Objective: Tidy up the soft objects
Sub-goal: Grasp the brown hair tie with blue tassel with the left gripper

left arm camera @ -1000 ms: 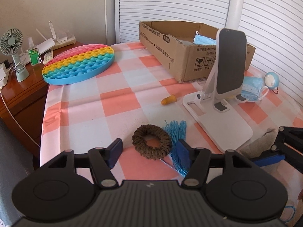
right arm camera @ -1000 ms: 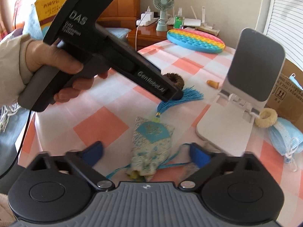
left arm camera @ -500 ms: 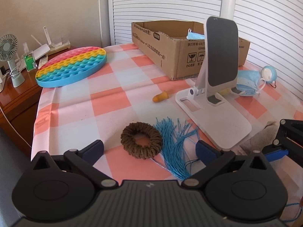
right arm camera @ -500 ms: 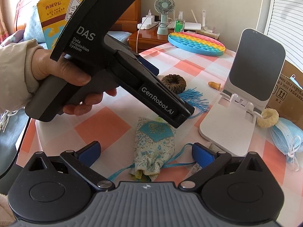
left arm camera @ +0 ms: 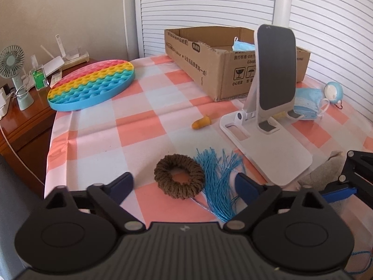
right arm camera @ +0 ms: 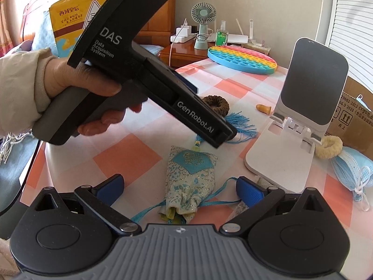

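Left tool (left arm camera: 184,182): jaws apart, just been narrowing, brown scrunchie (left arm camera: 179,176) and blue tassel (left arm camera: 220,175) between, untouched.
Right tool (right arm camera: 179,186): wide, straddling patterned pouch (right arm camera: 190,182).

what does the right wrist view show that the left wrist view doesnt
Only right wrist: the embroidered pouch between the open right tongs, a cream scrunchie, the person's hand.
Only left wrist: the round blue keychain, the box interior with a mask.
Both: brown scrunchie, blue tassel, phone stand, rainbow pop mat.
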